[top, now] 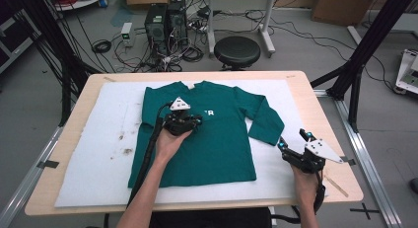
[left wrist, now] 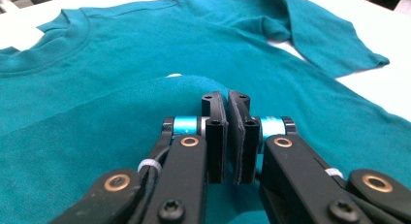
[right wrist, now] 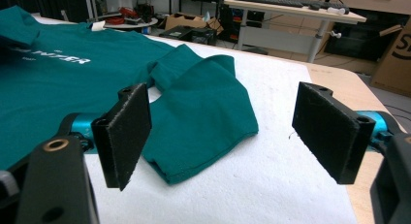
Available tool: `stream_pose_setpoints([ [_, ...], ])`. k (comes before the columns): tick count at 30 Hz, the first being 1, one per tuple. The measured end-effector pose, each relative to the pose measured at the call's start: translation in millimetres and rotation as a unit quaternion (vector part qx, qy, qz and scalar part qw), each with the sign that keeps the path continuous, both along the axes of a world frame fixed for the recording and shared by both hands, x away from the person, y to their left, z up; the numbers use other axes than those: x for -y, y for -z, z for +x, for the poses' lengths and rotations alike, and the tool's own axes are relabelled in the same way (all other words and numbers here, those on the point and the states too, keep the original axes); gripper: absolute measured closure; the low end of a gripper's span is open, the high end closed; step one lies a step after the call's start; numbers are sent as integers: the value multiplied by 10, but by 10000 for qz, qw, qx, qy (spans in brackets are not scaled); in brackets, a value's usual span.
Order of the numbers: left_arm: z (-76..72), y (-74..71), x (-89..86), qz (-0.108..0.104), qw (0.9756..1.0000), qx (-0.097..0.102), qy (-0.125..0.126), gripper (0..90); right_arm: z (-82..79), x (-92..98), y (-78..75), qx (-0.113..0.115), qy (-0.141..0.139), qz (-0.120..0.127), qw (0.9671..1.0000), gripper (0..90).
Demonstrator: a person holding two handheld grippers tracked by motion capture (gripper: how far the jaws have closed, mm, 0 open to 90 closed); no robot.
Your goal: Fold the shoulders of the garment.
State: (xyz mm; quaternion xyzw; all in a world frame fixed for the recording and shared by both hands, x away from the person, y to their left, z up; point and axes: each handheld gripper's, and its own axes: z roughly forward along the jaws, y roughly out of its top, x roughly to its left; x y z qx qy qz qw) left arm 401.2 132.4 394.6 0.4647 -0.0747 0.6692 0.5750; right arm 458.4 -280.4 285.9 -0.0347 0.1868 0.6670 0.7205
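High view: a teal long-sleeved cotton shirt (top: 207, 139) lies flat on the white padded surface (top: 98, 154); the left claw (top: 190, 120) sits over its chest, the right claw (top: 294, 140) beside its folded sleeve.

Left claw view: the left claw (left wrist: 228, 136) is clenched, with a fold of shirt (left wrist: 121, 88) just ahead; whether it pinches the cloth I cannot tell.

Right claw view: the right claw (right wrist: 220, 132) is released, with the sleeve (right wrist: 203, 112) between its jaws, untouched.

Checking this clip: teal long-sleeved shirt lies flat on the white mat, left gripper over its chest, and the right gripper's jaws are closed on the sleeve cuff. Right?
Not quite. The right gripper has its jaws wide open, short of the sleeve cuff, as the right gripper view shows. The shirt, white mat and left gripper are as stated.
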Motion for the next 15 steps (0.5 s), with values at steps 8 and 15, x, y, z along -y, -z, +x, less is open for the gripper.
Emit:
stream_pose_setpoints([
  [8, 31, 15, 124, 139, 9999, 23, 7, 856, -1, -3, -2, 0, 30, 7, 10000, 223],
  [15, 43, 21, 215, 196, 9998, 13, 47, 856, 0, -7, 1, -19, 15, -1, 10000, 223],
])
